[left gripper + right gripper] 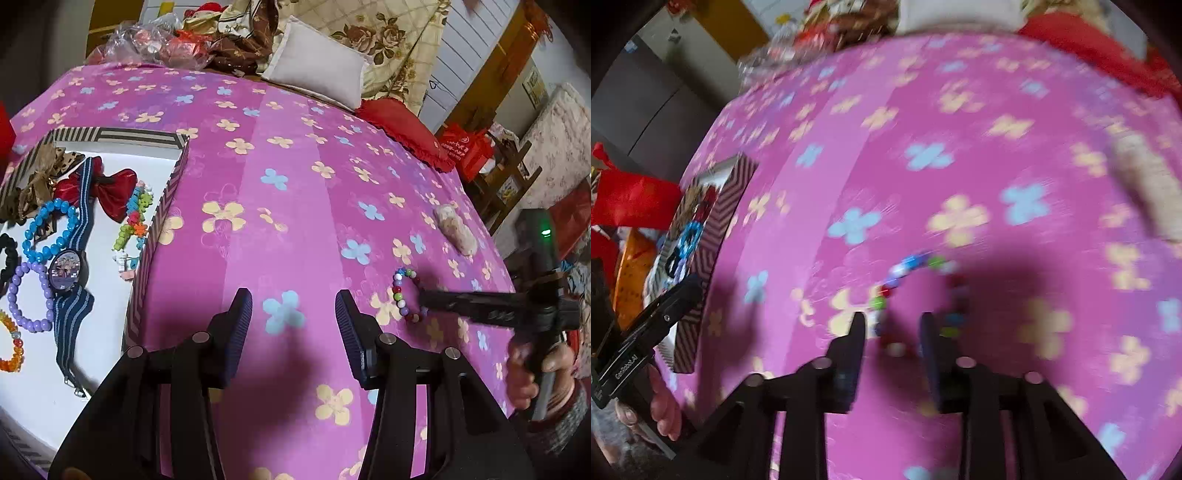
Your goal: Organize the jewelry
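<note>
A multicoloured bead bracelet point(399, 295) lies on the pink flowered bedsheet point(295, 147). My right gripper point(892, 321) points down over it, and its fingers straddle the near part of the bracelet point(901, 269) with a gap showing, though the right wrist view is blurred. My left gripper point(293, 299) hangs open over bare sheet with nothing between its fingers. At the left, a striped box point(173, 184) holds a blue bead bracelet point(48, 229), a purple bead bracelet point(31, 295), a watch point(66, 271), a red bow point(114, 192) and other pieces.
A beige fuzzy item point(454, 229) lies on the sheet beyond the multicoloured bracelet. A white pillow point(317, 70), a red cushion point(406, 129) and plastic bags point(155, 40) line the far side. The bed drops off at the right, where a hand point(524, 376) holds the right gripper.
</note>
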A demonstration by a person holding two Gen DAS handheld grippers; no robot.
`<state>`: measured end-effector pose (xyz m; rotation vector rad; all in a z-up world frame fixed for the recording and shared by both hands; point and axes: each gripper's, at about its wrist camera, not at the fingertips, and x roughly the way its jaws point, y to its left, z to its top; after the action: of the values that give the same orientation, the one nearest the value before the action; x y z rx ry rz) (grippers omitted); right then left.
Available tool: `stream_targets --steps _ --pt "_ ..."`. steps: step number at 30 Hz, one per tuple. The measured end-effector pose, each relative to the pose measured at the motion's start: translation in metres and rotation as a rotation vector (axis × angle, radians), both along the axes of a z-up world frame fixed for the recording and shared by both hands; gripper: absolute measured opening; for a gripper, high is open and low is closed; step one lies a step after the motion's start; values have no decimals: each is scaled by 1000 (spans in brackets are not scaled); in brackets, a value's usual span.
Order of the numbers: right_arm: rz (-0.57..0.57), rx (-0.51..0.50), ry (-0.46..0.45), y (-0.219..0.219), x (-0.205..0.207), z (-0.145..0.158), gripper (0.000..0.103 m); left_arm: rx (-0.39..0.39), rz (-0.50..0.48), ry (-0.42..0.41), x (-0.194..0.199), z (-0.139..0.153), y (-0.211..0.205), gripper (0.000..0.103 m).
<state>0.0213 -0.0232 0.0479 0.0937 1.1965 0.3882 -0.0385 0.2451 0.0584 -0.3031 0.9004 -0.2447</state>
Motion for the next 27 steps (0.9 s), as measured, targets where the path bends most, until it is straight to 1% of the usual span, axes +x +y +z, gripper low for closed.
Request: stream_targets --steps 1,2,3,4,6,8,10,12,16,18,20,21,23,25,27 --pt "-41 -19 -34 -13 -1 8 39 5 -3 -4 -2 1 -1 46" --pt "-104 -53 -70 -30 1 17 39 9 -4 -8 -3 1 -2 46" --pt "-144 -78 -91 -43 10 22 39 11 -5 -9 -3 2 -3 46" --pt "-210 -131 -127 -61 17 28 40 12 -7 -10 -4 2 -4 46" --pt "-328 -218 -165 -94 35 32 42 9 -12 -6 -3 1 -6 46" --pt "-436 -265 -143 -129 61 26 42 10 -20 1 -1 -1 -9 46" --pt "-480 -280 -111 -150 84 18 42 16 -28 11 2 -5 -12 46" --pt "-509 -309 -92 -160 104 8 42 20 -35 20 4 -8 -15 46" --pt "-546 -298 -77 -169 121 -7 42 24 -45 44 11 -15 -20 46" --pt "-533 -279 -73 -167 123 -13 24 32 -48 54 13 -19 -21 46" --pt "-516 -253 -56 -163 118 -18 14 35 -47 61 13 -21 -21 46" --pt "-507 -243 -60 -160 112 -18 11 34 -46 64 14 -22 -21 46" --pt "-467 -184 -47 -154 93 -17 4 34 -44 69 14 -23 -22 46" --pt "-410 -118 -11 -144 62 -19 4 41 -41 64 13 -22 -23 46" --pt "-343 -97 10 -133 30 -23 4 52 -41 57 11 -21 -26 46"
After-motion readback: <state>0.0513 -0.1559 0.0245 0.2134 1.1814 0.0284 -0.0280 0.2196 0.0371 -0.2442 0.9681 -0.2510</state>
